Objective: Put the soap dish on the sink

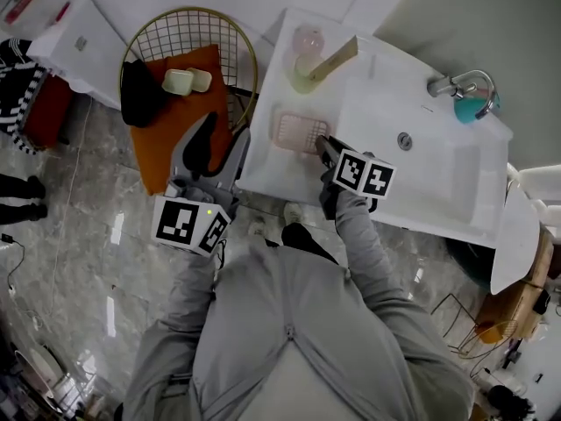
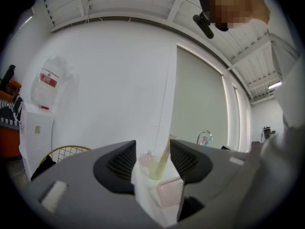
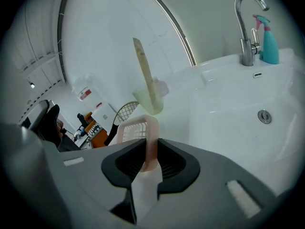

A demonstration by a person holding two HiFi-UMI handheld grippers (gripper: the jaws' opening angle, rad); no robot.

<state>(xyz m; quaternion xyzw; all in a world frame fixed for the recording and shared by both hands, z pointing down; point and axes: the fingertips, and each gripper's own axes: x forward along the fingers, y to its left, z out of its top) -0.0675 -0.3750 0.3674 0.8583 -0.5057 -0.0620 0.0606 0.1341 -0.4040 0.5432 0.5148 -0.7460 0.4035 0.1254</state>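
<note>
The pink slotted soap dish rests on the white sink counter, left of the basin. My right gripper is shut on the dish's right rim; in the right gripper view the pink rim is pinched between the jaws of that gripper. My left gripper hangs open just off the counter's left edge, over the floor, holding nothing. In the left gripper view the counter corner and the dish show through the gap of the open left gripper.
A green cup holding a tube and a pink cup stand at the counter's back. Faucet and teal spray bottle are behind the basin. A wire chair on the left carries two soaps and a black cloth.
</note>
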